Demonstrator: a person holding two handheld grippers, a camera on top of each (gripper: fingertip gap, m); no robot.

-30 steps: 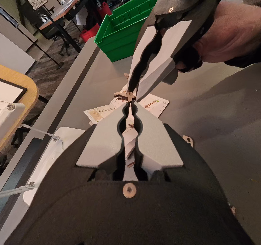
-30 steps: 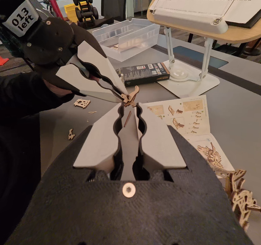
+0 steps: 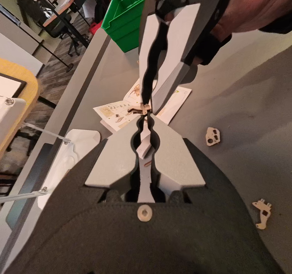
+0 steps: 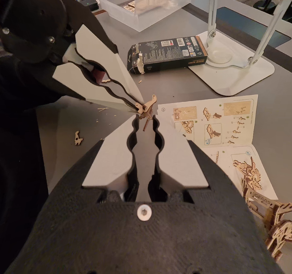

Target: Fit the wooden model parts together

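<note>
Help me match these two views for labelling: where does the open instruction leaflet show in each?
Left wrist view: instruction leaflet lies centre, beyond the left gripper.
Right wrist view: it lies right of centre, beside the right gripper.
Shared landmark: the small wooden assembly between both grippers' tips.

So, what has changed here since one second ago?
Little. The right gripper now stands steeper over the left gripper, and the two have drawn closer. Both still pinch the small pale wooden model assembly; nothing released. The white instruction sheet lies unmoved.
</note>
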